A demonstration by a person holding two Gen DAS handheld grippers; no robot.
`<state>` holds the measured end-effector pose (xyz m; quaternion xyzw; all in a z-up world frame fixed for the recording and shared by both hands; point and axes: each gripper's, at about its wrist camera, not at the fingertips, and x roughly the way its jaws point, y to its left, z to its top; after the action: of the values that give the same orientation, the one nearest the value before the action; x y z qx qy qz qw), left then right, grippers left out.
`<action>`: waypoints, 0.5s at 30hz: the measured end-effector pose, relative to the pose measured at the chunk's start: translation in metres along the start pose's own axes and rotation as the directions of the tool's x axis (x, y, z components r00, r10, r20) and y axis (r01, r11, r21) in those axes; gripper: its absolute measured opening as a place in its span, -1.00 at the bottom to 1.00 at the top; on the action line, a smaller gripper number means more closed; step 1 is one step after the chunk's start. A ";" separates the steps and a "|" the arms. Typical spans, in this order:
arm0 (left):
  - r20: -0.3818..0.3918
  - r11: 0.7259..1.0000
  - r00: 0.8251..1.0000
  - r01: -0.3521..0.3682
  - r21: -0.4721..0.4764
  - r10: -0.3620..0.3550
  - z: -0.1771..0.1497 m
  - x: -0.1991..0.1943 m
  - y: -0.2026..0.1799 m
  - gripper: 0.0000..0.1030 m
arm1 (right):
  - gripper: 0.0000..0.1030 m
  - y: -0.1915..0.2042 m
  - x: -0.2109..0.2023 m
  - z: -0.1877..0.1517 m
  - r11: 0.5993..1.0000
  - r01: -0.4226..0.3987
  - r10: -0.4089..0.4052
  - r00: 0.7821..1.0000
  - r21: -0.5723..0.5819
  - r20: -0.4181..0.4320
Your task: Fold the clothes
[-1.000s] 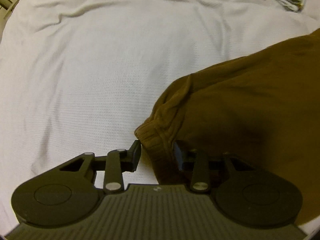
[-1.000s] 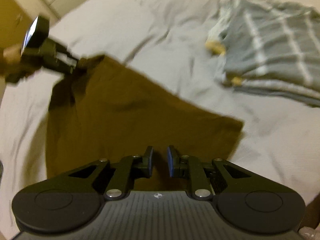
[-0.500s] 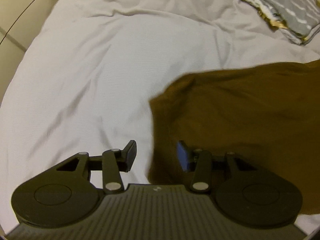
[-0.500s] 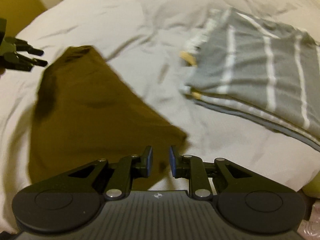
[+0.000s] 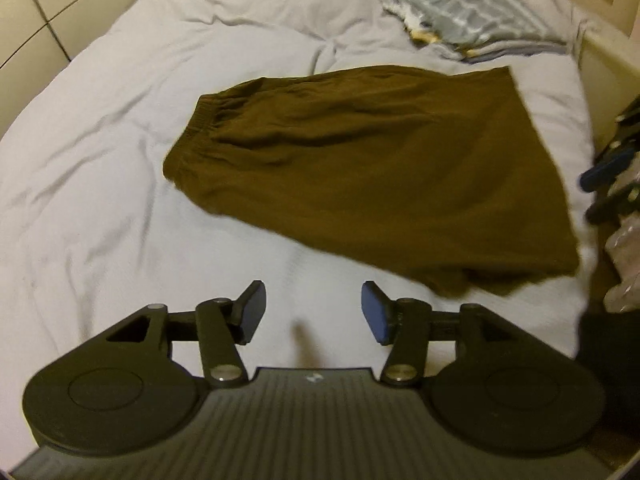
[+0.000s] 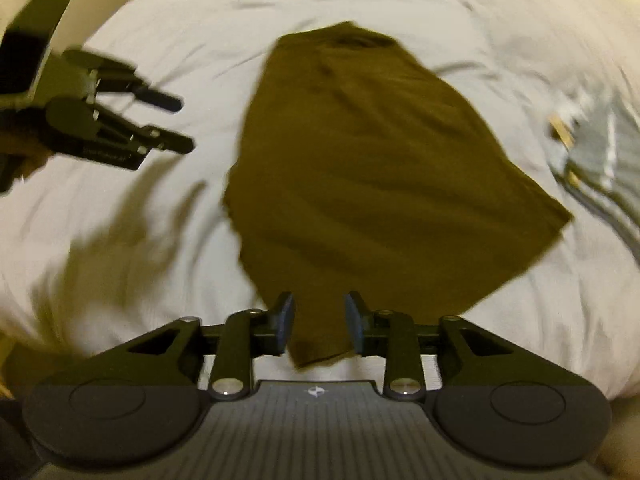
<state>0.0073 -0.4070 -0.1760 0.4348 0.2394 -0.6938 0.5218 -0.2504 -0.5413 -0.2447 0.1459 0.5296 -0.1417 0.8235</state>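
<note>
Two claws in play here, both spread and neither one holding anything. The left claw (image 5: 313,312) hangs over bare white bedsheet (image 5: 100,168), jaws wide apart, and the brown shorts (image 5: 360,168) lie flat on the bed ahead of it and a bit to its right, not touching it. You can see the elastic waistband (image 5: 196,128) bunched up at the end of the shorts ahead-left of that claw, with the leg hems running off to its right, where the near corner is a bit rumpled.

From the right wrist view, the right claw (image 6: 319,322) is parted too, less widely, with a corner of the shorts showing in the gap between its pads. Can't tell whether the pads are actually brushing the fabric or just hovering above it, but they aren't pinching it. The rest of the shorts stretch away straight ahead of this claw, waistband at the far end.

Off to that claw's left you can spot the left claw over the sheet, clear of the shorts, throwing a blurry shadow on the bed. Ahead and to the right there's a folded grey striped garment (image 6: 600,160) sitting on the bed, near the shorts but apart from them. Same pile shows up far ahead-right of the left claw (image 5: 468,16).
</note>
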 end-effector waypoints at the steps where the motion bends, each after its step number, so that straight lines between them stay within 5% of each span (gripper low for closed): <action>1: 0.008 1.000 1.000 0.005 -0.015 -0.005 -0.009 -0.004 -0.006 -0.04 | -0.27 0.009 0.002 -0.002 0.998 0.014 -0.015 1.000 -0.054 -0.005; 7: 0.082 0.992 0.997 0.020 -0.125 -0.010 -0.040 -0.013 -0.039 0.02 | -0.24 0.034 0.020 -0.012 0.939 0.033 -0.039 0.999 -0.343 -0.010; 11: 0.182 0.960 0.983 0.055 -0.276 -0.004 -0.049 -0.004 -0.054 0.02 | -0.17 0.023 0.036 -0.021 0.908 -0.040 0.040 0.999 -0.418 -0.008; 15: 0.254 0.934 0.964 0.015 -0.356 0.082 -0.054 0.011 -0.077 0.02 | -0.17 0.004 0.045 -0.039 0.862 -0.072 0.109 0.993 -0.502 0.044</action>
<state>-0.0467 -0.3438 -0.2223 0.2408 0.2812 -0.6819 0.6308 -0.2633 -0.5264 -0.3004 -0.0527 0.5113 0.0338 0.8571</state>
